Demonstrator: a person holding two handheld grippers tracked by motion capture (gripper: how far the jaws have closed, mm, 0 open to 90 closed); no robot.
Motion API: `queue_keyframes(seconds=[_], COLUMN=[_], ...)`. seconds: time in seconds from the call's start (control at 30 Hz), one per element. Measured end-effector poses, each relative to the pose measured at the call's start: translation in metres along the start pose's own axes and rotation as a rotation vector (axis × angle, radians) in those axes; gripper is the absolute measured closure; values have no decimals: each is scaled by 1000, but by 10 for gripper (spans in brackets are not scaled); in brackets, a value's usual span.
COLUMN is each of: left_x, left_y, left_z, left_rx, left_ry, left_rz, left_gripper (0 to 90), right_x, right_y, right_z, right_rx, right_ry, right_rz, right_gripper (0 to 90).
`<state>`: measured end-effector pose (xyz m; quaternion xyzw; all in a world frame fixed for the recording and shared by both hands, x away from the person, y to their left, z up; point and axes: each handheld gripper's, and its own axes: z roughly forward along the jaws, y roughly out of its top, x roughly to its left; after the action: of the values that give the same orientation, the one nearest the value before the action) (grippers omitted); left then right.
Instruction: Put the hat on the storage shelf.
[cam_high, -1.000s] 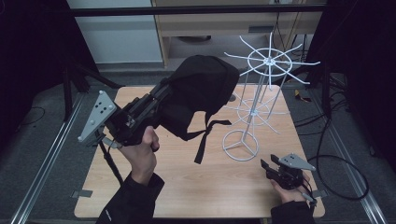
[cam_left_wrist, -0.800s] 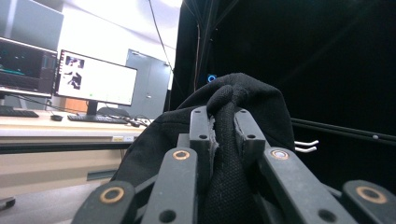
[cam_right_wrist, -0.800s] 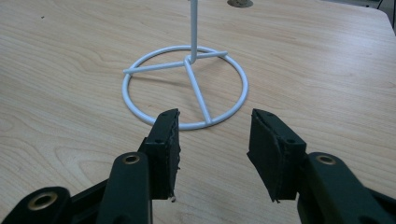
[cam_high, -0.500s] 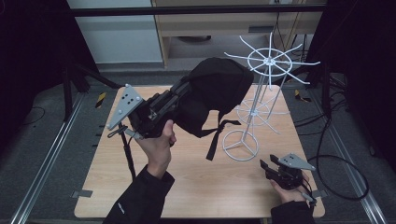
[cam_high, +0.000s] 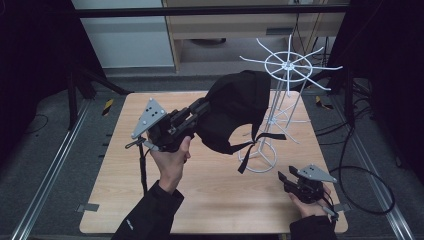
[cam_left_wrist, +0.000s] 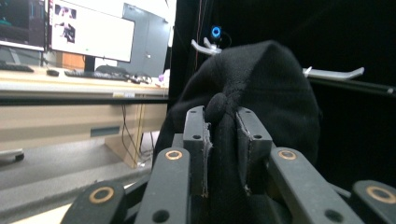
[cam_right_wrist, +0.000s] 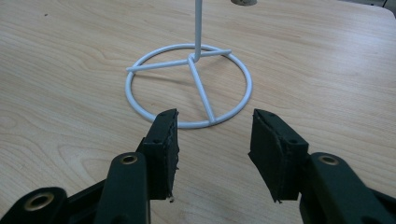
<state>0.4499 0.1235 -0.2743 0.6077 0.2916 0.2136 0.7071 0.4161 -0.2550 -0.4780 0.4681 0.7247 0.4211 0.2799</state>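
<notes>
The left gripper is up over the middle of the bench, and its jaws are clamped on a black cap. From the left gripper view a fold of the cap's dark cloth is squeezed between the two pads, right below the little button on the crown; those jaws have just been easing a touch wider, yet the cloth stays pinched between them. The cap hangs in the air off the gripper's tip, clear of the bench, its crown bulging toward the white wire stand. It sits just beside the stand's upright pole, below the spoked wheel at the top, and whether cloth and wire actually touch cannot be told from above. A black strap dangles from the cap's lower edge down toward the stand's ring base.

Over at the near right corner, the right gripper rests low by the bench edge in the person's hand. Its jaws stand well apart with nothing between them, and in the right gripper view they point straight at the ring base, which lies flat on the wood just beyond the pads.
</notes>
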Motion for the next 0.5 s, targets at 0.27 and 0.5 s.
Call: queue_keyframes(seconds=[0.27,0.5], left_x=[-2,-6], left_y=[-11,-20], left_z=[11,20], left_rx=[64,112], left_ry=[-1,-17], left_rz=[17,27], left_gripper=[742,719], right_x=[0,0], right_y=[0,0], right_z=[0,1], right_rx=[1,3], right_ry=[2,4], right_rz=[3,2], right_gripper=[508,503])
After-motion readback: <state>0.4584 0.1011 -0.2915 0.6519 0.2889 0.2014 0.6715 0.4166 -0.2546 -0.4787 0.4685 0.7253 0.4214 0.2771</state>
